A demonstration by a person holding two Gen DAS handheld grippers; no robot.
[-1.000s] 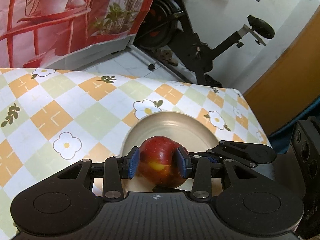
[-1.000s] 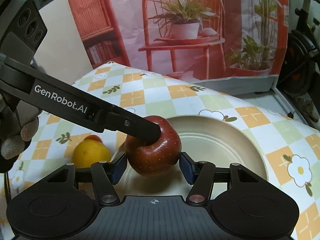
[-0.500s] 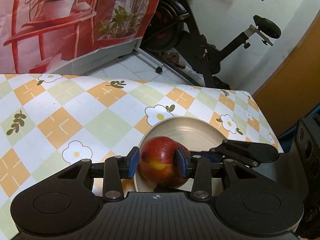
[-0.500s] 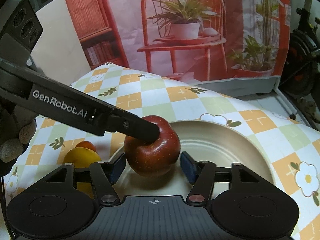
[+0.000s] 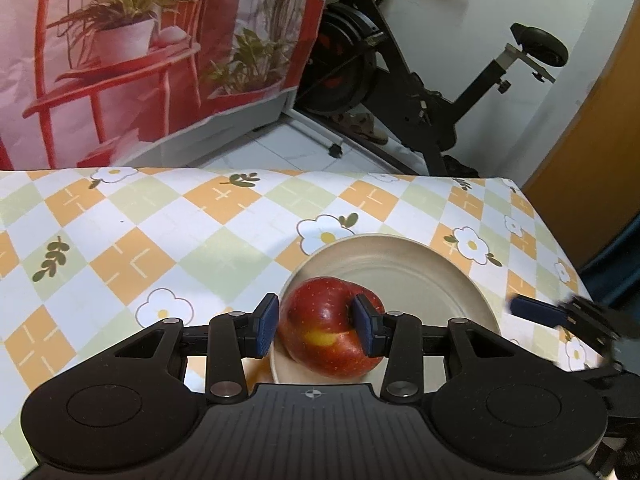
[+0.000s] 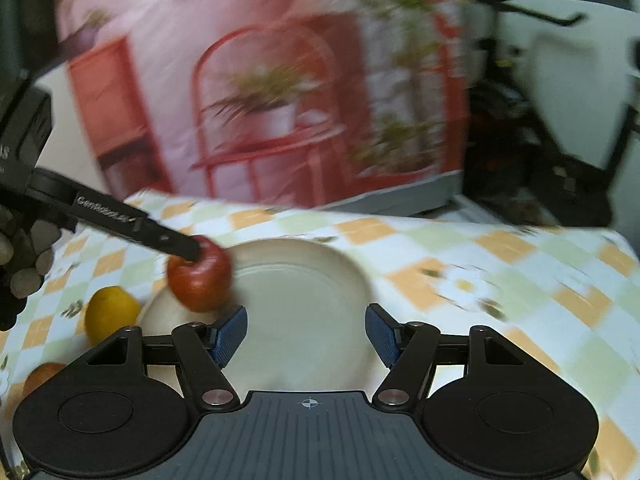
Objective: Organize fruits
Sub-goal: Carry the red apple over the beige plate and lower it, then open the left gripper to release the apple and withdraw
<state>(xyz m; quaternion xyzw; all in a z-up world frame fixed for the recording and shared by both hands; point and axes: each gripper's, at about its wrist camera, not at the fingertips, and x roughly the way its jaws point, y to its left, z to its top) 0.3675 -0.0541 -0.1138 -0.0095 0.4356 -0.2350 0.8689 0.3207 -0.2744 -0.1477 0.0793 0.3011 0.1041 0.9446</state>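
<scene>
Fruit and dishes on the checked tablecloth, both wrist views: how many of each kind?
Red apple: 1, on the plate's edge between the left gripper pads
Yellow fruit: 1, beside the plate
Orange-red fruit: 1, partly hidden
Plate: 1
Total: 4

Soft even indoor light, fisheye bending at edges, right wrist view motion-blurred, left sharp
</scene>
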